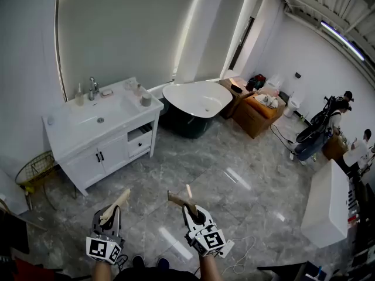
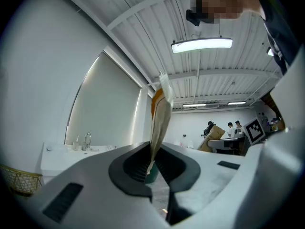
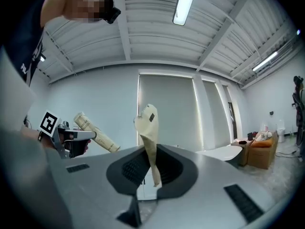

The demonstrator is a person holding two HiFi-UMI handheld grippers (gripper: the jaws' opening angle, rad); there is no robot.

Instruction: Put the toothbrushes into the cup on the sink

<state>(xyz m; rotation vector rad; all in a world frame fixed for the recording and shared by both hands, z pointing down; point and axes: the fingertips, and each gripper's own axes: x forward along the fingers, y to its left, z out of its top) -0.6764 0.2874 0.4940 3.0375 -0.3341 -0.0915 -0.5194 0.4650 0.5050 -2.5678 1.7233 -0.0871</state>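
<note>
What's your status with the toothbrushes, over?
Left gripper shut on a wrapped toothbrush, right gripper shut on a second toothbrush. Cup on the sink counter, far ahead, not reached. Nothing seen in the way; bathtub beside it.

Two beige paper-wrapped toothbrushes: left toothbrush, right toothbrush, each clamped between jaws, tilted upward. Grey cup upright at right end of sink counter, well apart.

White walls, gray marble tile floor with glare spots. White sink vanity against left wall under tall arched lit panel. Wire basket beside it. Freestanding bathtub, white inside, dark outside. Brown cabinets behind. White counter at right. Ribbed ceiling, tube light.
</note>
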